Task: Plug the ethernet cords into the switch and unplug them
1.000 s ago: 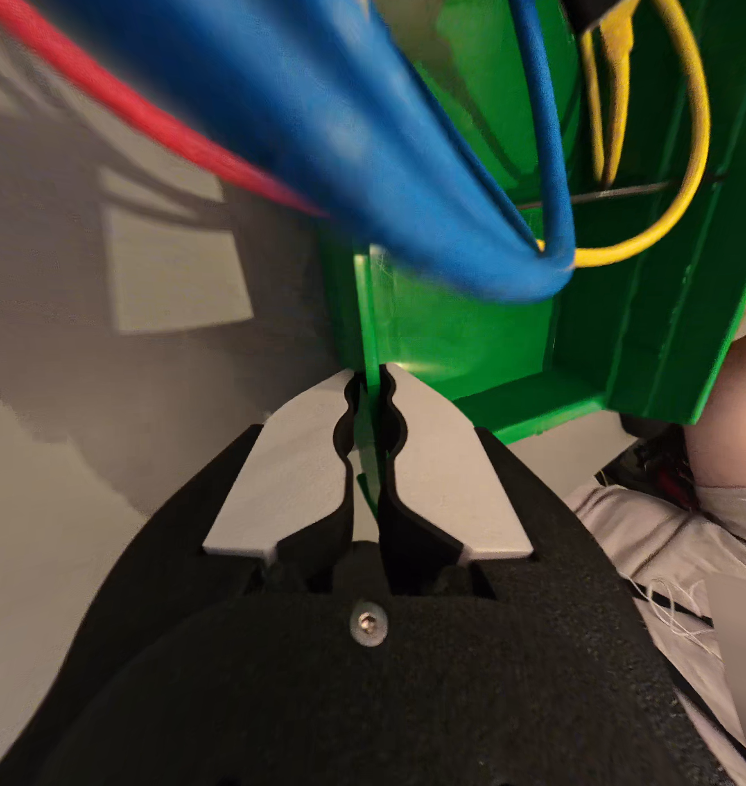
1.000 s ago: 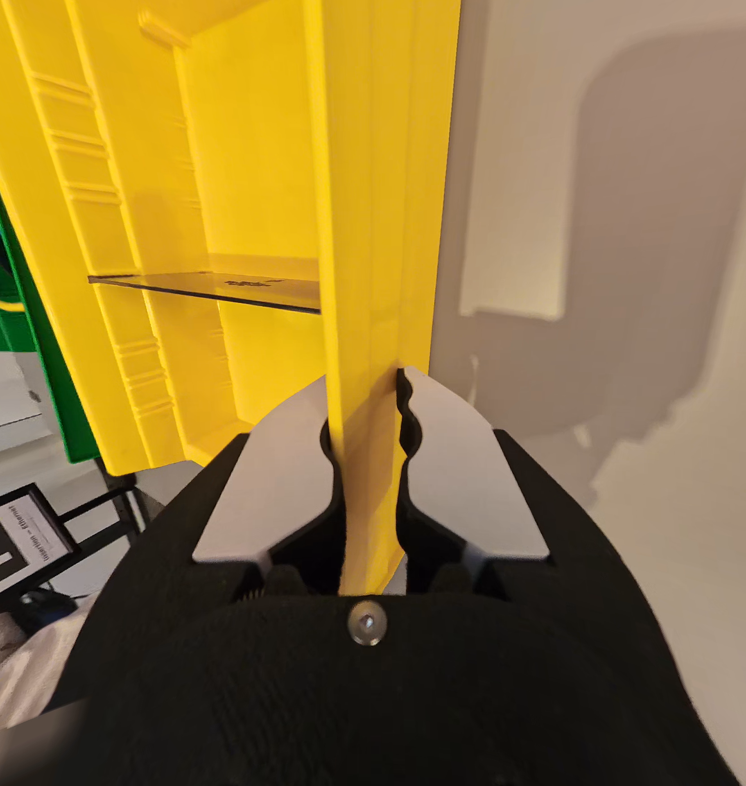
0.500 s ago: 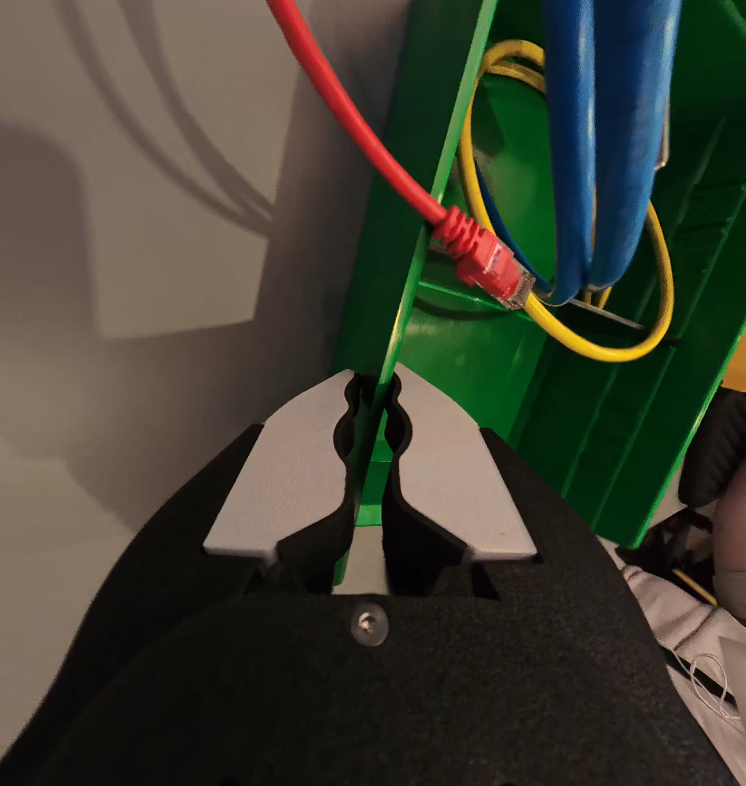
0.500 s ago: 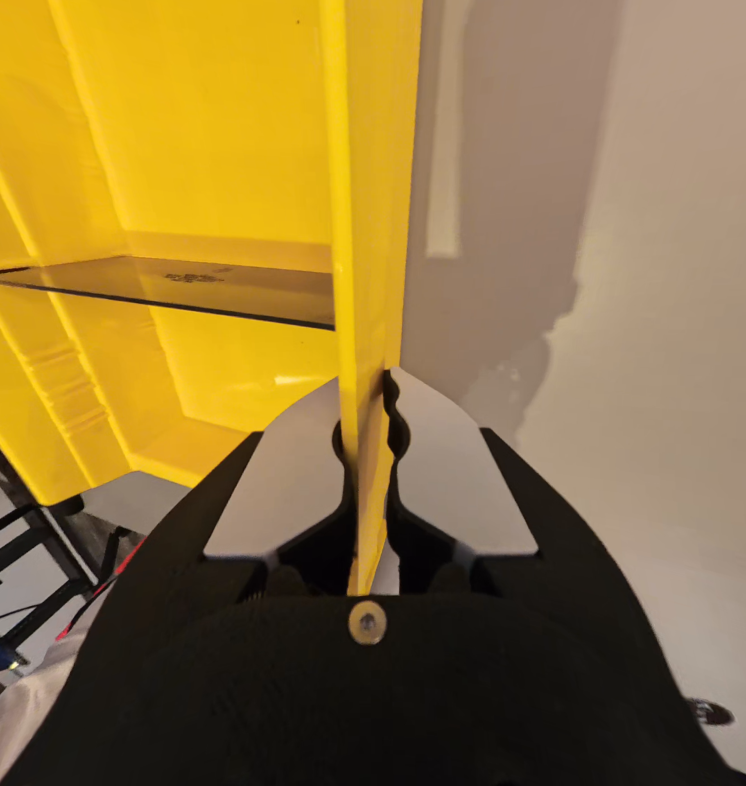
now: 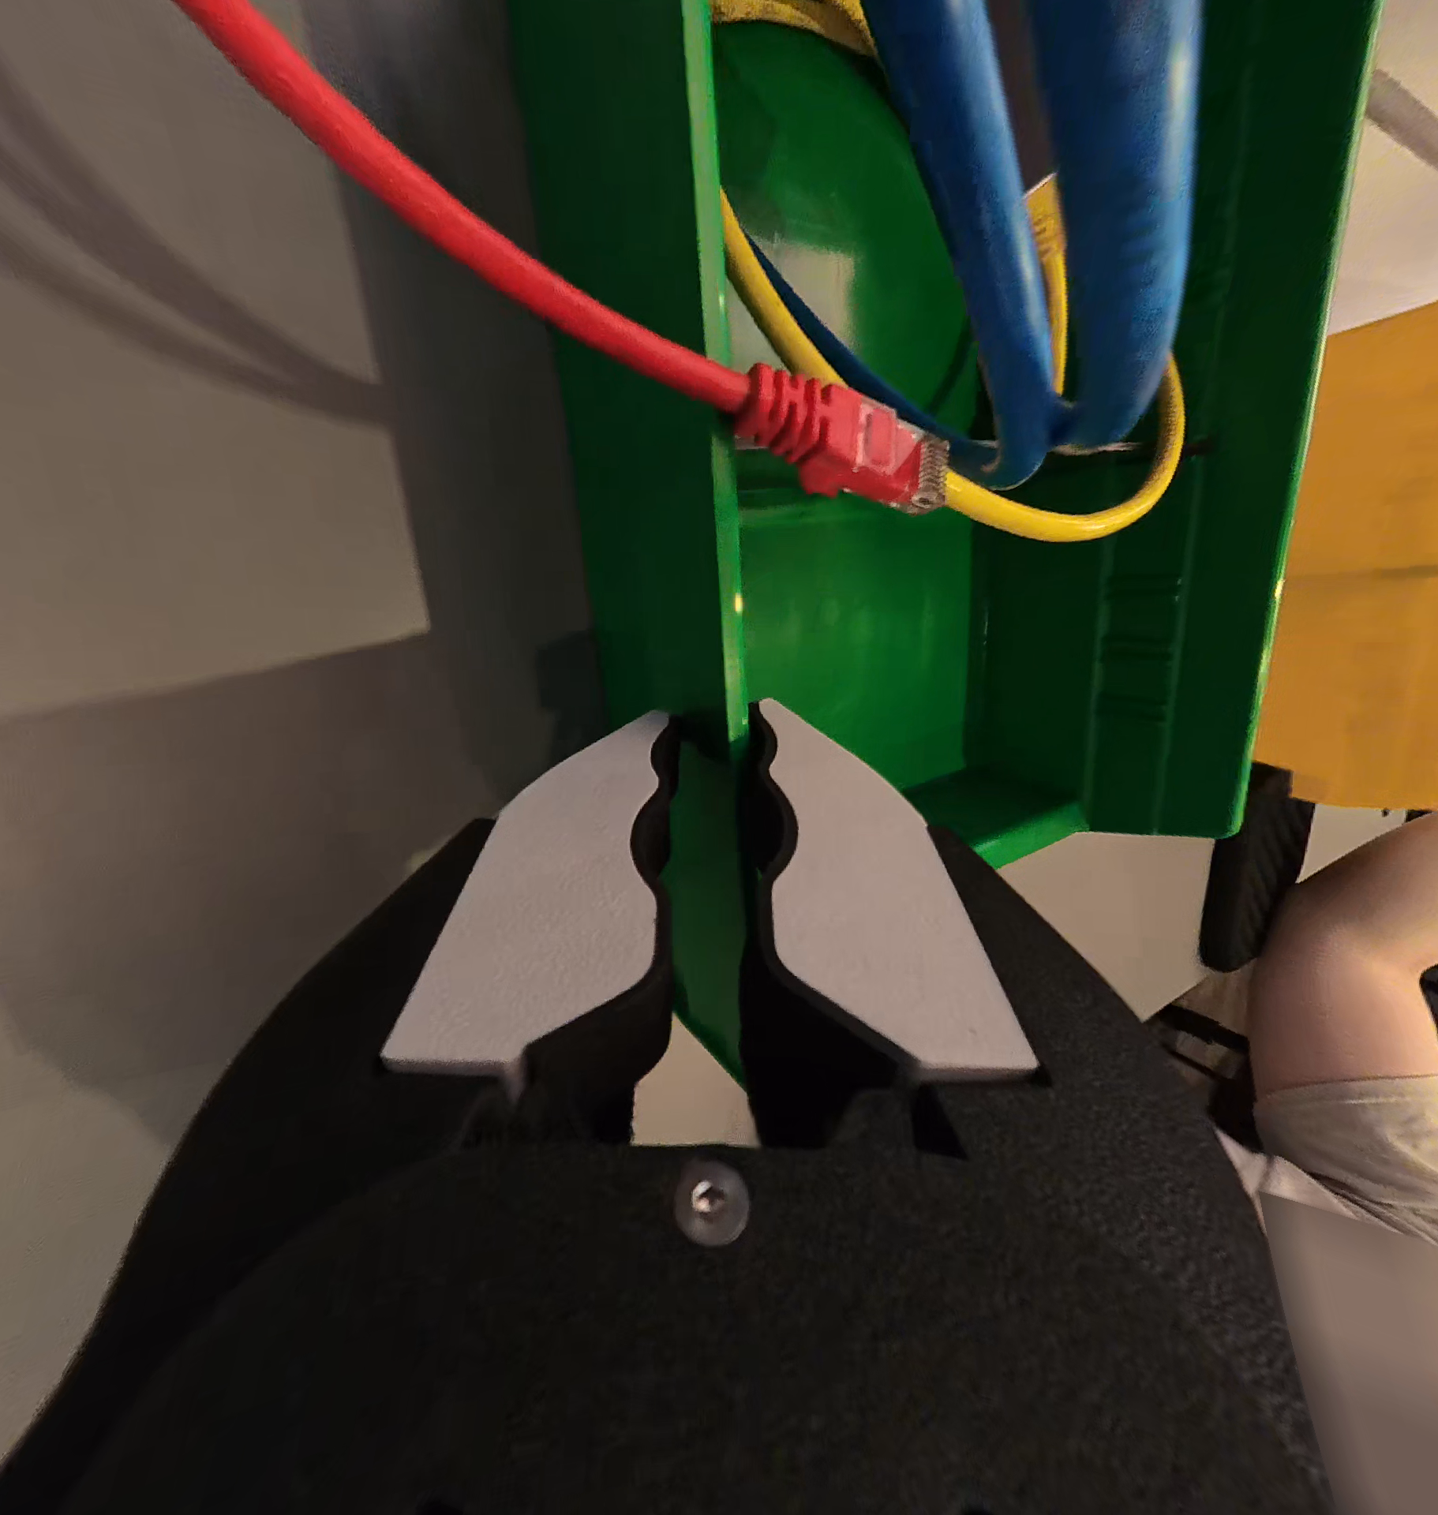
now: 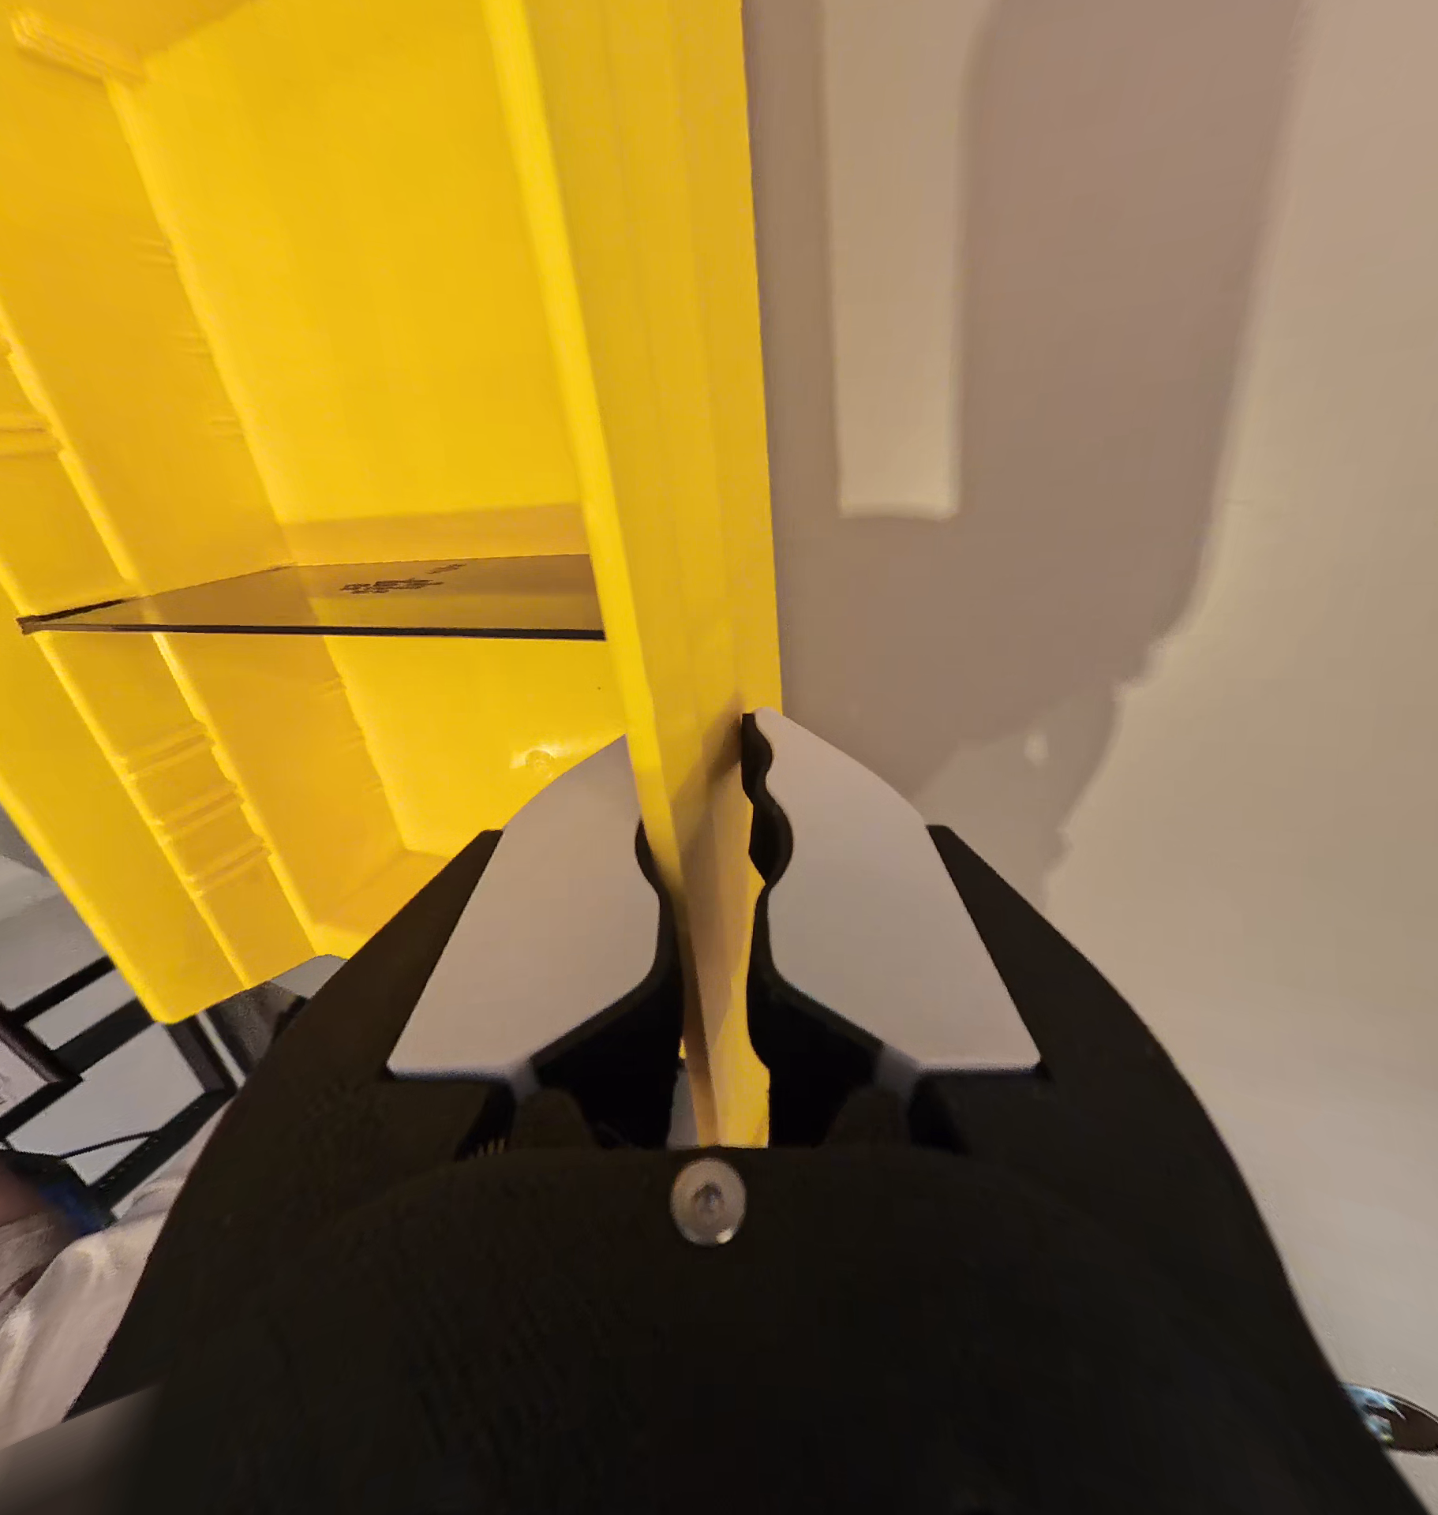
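Observation:
My left gripper is shut on the side wall of a green bin and holds it up on edge. Inside the bin hang thick blue ethernet cords, a thin yellow cord and a red cord, whose red plug lies loose over the wall's edge. My right gripper is shut on the side wall of a yellow bin, which holds only a dark divider plate. No switch is in view.
The yellow bin also shows in the left wrist view, right beside the green bin. A person's arm is at the right. A pale wall stands behind both bins. A black frame is at the lower left.
Both bins have swung in my grip and the views have turned. The cords swung inside the green bin, and the red plug came into view. My right fingers closed tighter on the yellow wall.

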{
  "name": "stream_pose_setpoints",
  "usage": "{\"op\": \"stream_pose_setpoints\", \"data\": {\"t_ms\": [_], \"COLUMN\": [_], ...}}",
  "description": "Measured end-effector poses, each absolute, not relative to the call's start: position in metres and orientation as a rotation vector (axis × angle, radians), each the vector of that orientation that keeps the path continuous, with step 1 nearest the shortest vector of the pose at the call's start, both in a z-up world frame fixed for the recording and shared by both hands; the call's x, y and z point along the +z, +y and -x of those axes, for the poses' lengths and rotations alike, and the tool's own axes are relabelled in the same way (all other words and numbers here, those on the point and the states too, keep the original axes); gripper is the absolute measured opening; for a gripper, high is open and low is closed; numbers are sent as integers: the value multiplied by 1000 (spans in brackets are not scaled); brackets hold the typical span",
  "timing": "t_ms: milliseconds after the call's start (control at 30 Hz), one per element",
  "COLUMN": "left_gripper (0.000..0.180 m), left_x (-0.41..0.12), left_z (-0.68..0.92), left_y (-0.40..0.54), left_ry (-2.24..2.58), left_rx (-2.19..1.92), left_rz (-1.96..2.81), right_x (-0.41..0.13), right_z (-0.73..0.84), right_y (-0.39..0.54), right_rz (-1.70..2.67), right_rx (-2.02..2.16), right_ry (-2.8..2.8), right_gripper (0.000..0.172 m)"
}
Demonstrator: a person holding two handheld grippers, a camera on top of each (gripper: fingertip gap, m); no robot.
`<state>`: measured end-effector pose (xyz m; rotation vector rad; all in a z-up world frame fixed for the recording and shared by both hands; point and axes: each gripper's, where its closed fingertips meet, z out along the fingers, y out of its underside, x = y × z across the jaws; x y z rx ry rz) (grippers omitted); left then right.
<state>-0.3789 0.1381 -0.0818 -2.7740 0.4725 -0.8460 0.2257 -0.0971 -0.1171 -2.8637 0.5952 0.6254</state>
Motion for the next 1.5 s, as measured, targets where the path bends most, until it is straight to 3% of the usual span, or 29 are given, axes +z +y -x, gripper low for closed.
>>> {"op": "stream_pose_setpoints", "data": {"t_ms": [500, 1333, 1500], "left_gripper": [9, 11, 52], "left_x": [-84, -84, -68], "left_z": [387, 386, 409], "left_y": [121, 113, 129], "left_ry": [641, 603, 493], "left_rx": [-666, -731, -481], "left_rz": [2764, 2748, 2646], "right_x": [-117, -119, -118], "right_z": [-235, -239, -236], "right_y": [-102, -96, -95], "right_rz": [2891, 2835, 2778], "right_rx": [546, 613, 744], "right_ry": [542, 600, 638], "right_gripper": [12, 18, 26]}}
